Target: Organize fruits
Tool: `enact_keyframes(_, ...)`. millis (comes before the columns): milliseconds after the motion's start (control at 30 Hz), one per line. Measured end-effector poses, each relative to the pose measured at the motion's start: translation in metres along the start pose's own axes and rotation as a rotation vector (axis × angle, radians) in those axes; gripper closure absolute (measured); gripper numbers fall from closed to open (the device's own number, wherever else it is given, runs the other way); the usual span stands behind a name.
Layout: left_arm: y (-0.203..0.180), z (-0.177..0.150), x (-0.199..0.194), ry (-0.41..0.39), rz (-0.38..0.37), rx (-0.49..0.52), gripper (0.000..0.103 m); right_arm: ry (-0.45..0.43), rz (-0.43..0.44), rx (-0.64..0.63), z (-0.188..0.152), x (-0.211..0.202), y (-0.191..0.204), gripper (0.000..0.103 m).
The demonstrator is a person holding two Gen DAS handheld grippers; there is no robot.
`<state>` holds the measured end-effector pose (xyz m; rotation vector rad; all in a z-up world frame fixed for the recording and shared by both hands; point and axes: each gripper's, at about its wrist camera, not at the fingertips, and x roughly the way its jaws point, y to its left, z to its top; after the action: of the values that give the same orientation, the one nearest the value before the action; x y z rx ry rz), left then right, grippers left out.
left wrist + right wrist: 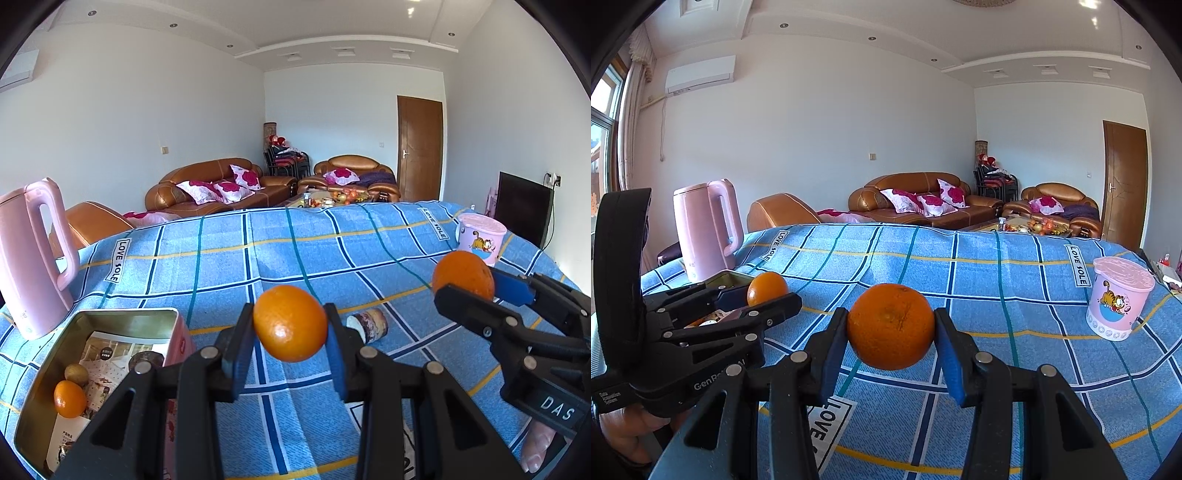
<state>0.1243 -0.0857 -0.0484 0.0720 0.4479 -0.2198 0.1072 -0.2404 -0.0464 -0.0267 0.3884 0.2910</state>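
**Both claws holding oranges over the blue tabletop**

Blue checked cloth [295,258] covers the whole tabletop. Pink kettle [29,254] stands far left, with an open tin [122,314] just beside it holding a small orange [69,398]. Left claw [290,326] is pinching one orange [290,323] in the air; right claw [891,330] is pinching the other orange [891,326]. Pink cartoon cup [1119,295] sits far right.

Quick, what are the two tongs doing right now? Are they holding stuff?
Left tongs: closed on a small orange, held above the blue checked cloth.
Right tongs: closed on a bigger orange.
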Motion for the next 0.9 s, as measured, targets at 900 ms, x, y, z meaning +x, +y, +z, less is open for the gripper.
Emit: enact_keyframes(900,-0.001,-0.006,-0.022,-0.057,0.049,0.031,0.066,-0.012,0.016,-0.029,-0.001,-0.003,0.007,0.055)
